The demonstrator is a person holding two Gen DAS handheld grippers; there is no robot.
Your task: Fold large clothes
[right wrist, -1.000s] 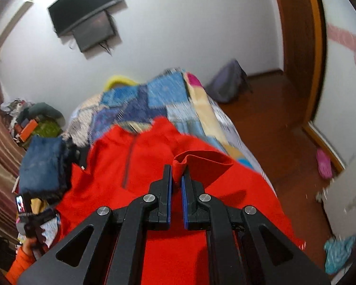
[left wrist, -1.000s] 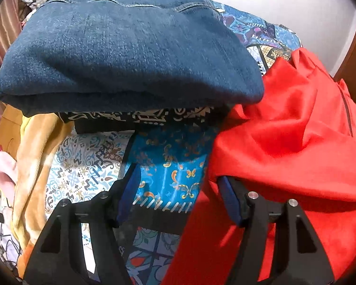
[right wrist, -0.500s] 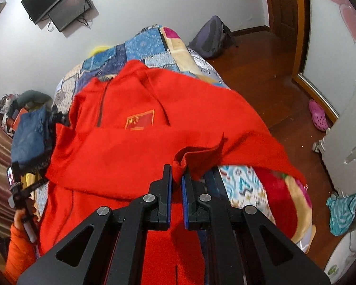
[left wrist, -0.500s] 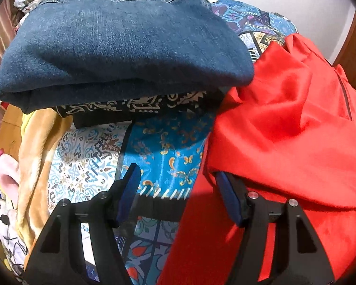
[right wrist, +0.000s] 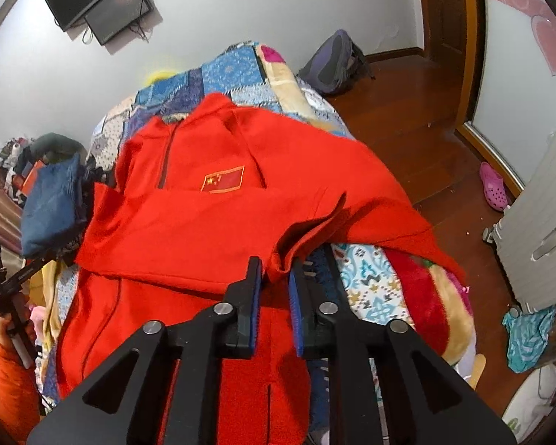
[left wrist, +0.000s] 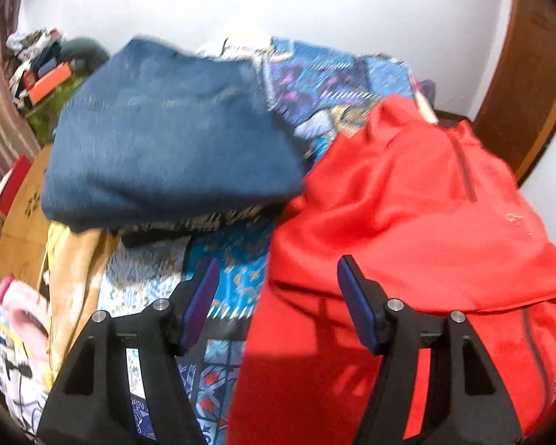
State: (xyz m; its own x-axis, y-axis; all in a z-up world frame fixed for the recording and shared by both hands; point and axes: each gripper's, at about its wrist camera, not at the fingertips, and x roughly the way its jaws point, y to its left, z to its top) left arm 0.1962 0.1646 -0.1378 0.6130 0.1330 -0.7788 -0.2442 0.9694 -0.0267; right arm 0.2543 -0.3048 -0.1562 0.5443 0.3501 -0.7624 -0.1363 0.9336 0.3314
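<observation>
While the right gripper [right wrist: 274, 278] pinches a cuff of the red jacket [right wrist: 218, 222] spread mid-frame on the patchwork bedspread [right wrist: 237, 74], the left gripper [left wrist: 278, 289] hangs with fingers spread, holding nothing. Loosely gripped, the sleeve could slip and undo the fold. Folded jeans [left wrist: 166, 141] sit upper left; a wall television [right wrist: 100, 3] hangs above.
</observation>
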